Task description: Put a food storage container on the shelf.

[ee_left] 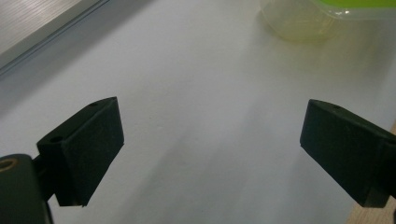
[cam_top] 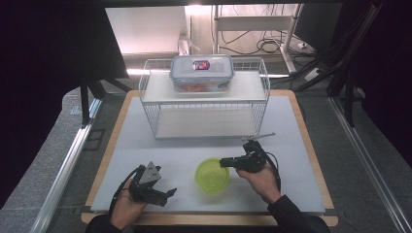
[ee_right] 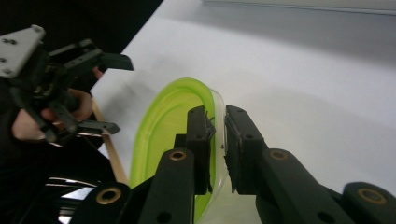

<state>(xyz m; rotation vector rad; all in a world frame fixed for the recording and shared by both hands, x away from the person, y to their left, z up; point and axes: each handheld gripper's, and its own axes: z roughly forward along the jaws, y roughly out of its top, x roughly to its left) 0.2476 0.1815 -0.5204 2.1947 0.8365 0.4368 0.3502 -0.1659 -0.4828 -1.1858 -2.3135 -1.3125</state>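
A round clear tub with a lime-green lid (cam_top: 212, 175) stands on the white mat near the front of the table. My right gripper (cam_top: 224, 162) comes at it from the right; in the right gripper view its jaws (ee_right: 218, 121) pinch the tub's rim (ee_right: 163, 126), one pad inside the green edge and one outside the clear wall. My left gripper (cam_top: 167, 196) is held open at the tub's left, apart from it. Its two jaws (ee_left: 210, 135) are spread wide over bare mat, with the tub (ee_left: 303, 18) farther ahead. That gripper (ee_right: 112, 93) also appears in the right gripper view.
A white wire rack (cam_top: 204, 97) stands at the back of the mat, with a clear lock-lid box (cam_top: 201, 73) of food on its top shelf. The wooden table edge (cam_top: 311, 145) frames the mat. Cables and stands lie beyond the table.
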